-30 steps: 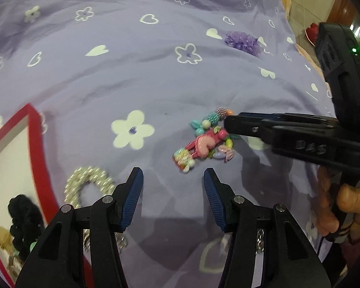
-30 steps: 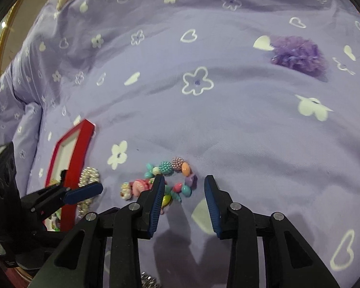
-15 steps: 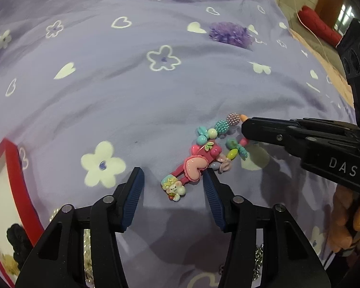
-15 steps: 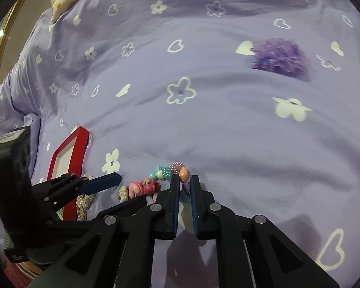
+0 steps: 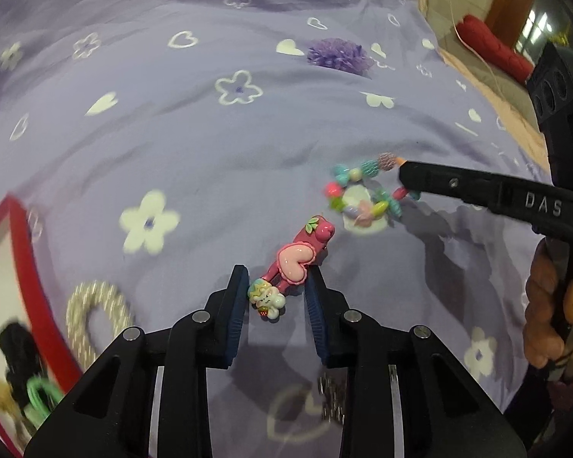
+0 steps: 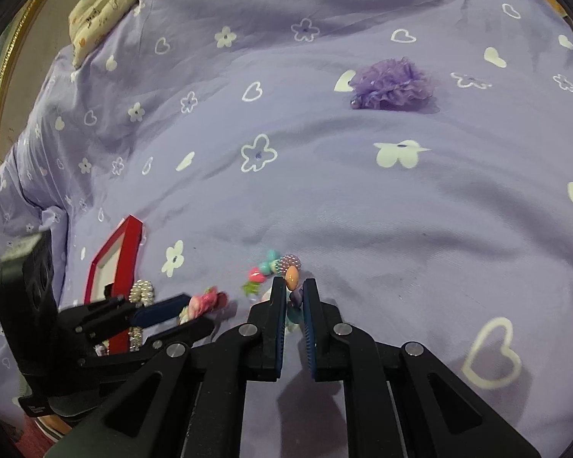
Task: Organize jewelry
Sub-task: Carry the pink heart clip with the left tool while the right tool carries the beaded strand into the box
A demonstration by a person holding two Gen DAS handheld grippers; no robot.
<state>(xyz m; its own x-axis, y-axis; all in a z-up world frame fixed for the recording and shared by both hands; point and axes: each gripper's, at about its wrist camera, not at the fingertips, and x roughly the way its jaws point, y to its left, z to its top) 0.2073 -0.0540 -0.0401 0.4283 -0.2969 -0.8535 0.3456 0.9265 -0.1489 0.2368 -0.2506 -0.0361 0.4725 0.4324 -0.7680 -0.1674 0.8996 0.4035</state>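
A pink heart hair clip lies on the purple bedspread between the fingers of my left gripper, which is closed around its near end. It also shows in the right wrist view. A colourful bead bracelet lies just right of the clip. My right gripper is shut on the bracelet's near beads; its fingers reach in from the right in the left wrist view.
A red-rimmed tray at the left holds a black hair tie and a green clip. A pearl bracelet lies beside it. A purple pom-pom lies farther back. A silver chain lies under my left gripper.
My left gripper moved forward and closed on the pink hair clip. My right gripper shut on the bead bracelet, and the bracelet has come apart from the clip.
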